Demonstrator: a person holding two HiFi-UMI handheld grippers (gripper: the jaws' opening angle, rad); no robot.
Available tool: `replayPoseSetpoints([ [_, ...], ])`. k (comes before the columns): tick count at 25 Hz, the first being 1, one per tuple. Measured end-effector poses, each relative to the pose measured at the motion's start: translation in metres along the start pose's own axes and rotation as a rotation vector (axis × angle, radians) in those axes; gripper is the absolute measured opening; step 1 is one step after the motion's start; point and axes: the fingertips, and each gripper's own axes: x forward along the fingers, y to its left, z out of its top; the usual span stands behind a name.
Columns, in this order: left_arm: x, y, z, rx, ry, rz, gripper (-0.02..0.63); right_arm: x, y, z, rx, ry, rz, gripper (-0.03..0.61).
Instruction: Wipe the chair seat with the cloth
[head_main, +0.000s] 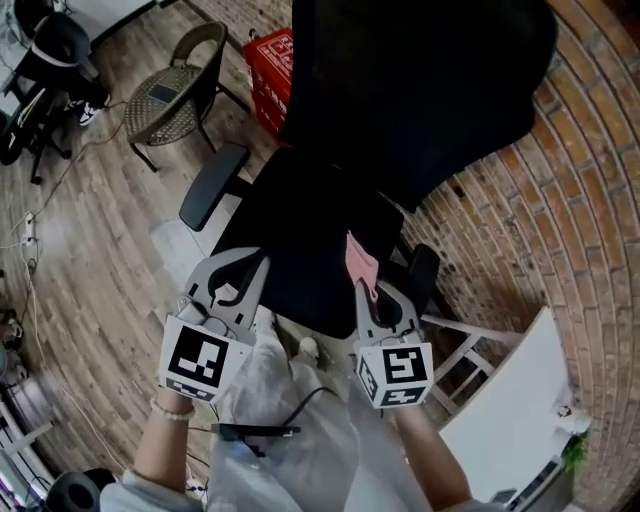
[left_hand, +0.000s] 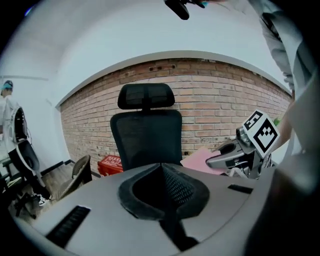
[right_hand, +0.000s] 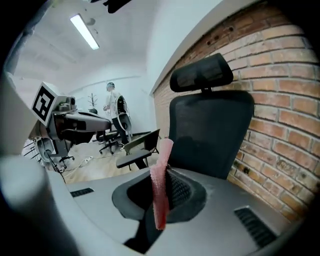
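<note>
**Pink cloth pinched over the chair seat**

The right gripper is clamped on the pink cloth, which its own view shows edge-on as a strip standing up between the jaws. The left gripper has its jaws pressed together with nothing in them. Only the head view shows both grippers held over the front of the black chair seat; whether the cloth touches it cannot be told. Beyond the seat are the backrest and the brick wall. The right gripper view alone shows a person standing far off.
</note>
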Motion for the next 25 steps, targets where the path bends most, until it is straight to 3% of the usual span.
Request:
replayPoseSetpoints([
  [4, -0.036, 0.008, 0.038, 0.017, -0.061, 0.049, 0.018, -0.026, 0.008, 0.048, -0.058, -0.1, 0.003, 0.054],
  [10, -0.075, 0.016, 0.064, -0.006, -0.114, 0.096, 0.018, -0.05, 0.022, 0.101, -0.089, -0.209, 0.028, 0.054],
  [15, -0.1, 0.01, 0.075, -0.068, -0.147, 0.11, 0.018, -0.07, 0.043, 0.122, -0.099, -0.249, 0.068, 0.054],
  [25, -0.126, 0.003, 0.107, -0.035, -0.222, 0.166, 0.018, -0.098, 0.067, 0.153, -0.156, -0.326, 0.116, 0.054],
])
